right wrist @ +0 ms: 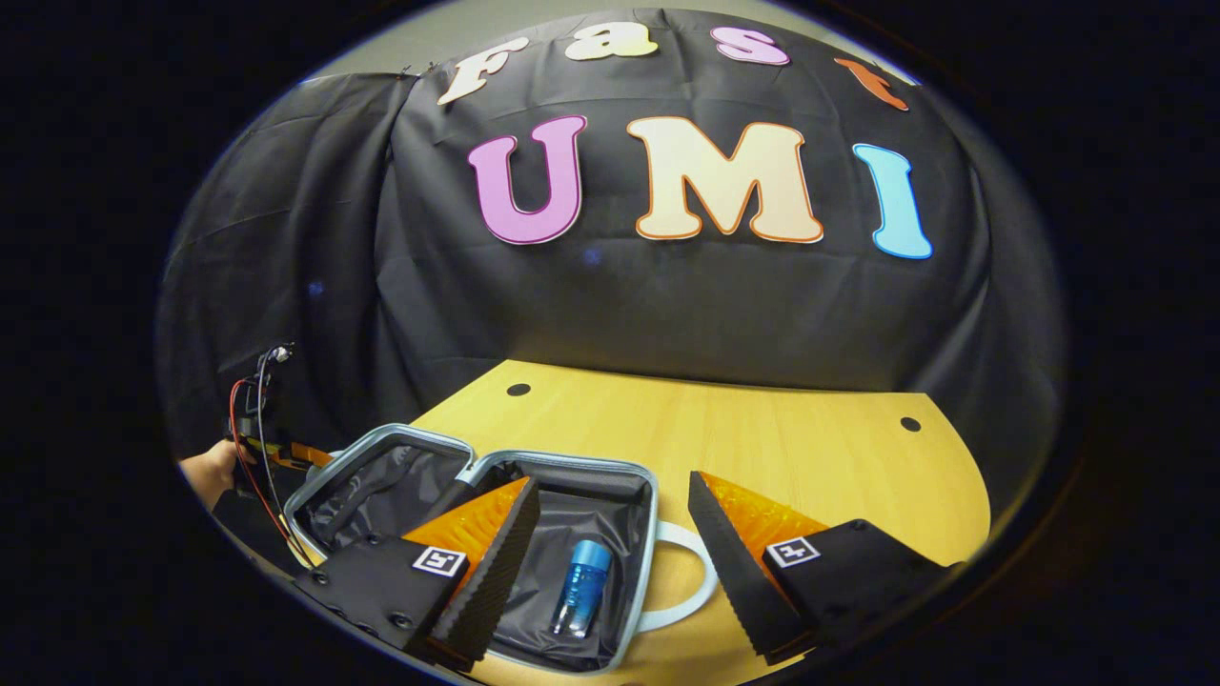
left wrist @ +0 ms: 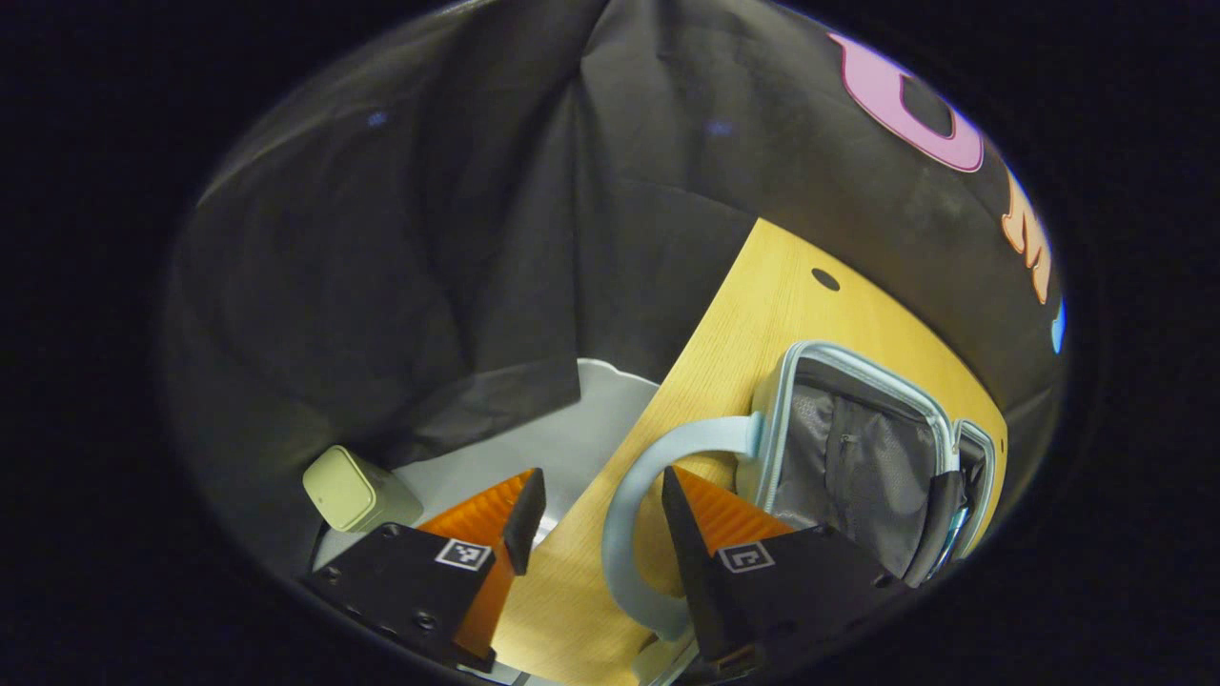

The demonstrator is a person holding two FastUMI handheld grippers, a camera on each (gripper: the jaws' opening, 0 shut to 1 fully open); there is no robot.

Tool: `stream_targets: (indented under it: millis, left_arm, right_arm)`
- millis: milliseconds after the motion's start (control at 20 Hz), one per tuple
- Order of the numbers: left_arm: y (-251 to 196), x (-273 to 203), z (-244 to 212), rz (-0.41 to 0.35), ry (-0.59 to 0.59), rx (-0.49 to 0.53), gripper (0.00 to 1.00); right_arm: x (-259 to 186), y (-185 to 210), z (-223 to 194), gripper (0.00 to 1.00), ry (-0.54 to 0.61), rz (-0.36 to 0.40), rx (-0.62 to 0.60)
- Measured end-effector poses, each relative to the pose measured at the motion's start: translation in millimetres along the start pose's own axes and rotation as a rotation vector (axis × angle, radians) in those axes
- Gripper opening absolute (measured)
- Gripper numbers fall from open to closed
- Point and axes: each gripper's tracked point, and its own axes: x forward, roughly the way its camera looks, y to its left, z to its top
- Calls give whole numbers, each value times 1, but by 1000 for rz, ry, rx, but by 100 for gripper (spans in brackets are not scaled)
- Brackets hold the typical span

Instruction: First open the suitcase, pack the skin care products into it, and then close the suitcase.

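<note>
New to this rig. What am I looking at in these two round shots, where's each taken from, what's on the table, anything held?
No robot arm here: a person carries a two-finger gripper in each hand, and each gripper has a fisheye camera looking along its fingers. The left gripper view shows the left gripper, open and holding nothing, above the suitcase's handle. The right gripper view shows the right gripper, also open and holding nothing, over the suitcase, which lies open on the wooden table. A blue bottle lies inside one half. At the far left, a hand holds the other gripper.
</note>
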Motion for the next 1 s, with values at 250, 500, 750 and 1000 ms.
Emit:
stream_targets:
  millis: [250, 500, 750, 1000]
  left_arm:
    - [-8, 1, -3, -10, 27, 41, 12]
    - [-28, -43, 21, 13, -56, 138, 0]
    - [-78, -120, 63, -23, -201, 210, 0]
    - [-150, -181, 79, -94, -311, 296, 0]
  right_arm:
    - [-5, -9, -1, 98, -9, 2, -15]
    - [-13, -23, -5, 98, -22, 29, 10]
    - [-23, -42, 4, 98, -52, 84, 38]
    - [-39, -64, 16, 98, -88, 136, 37]
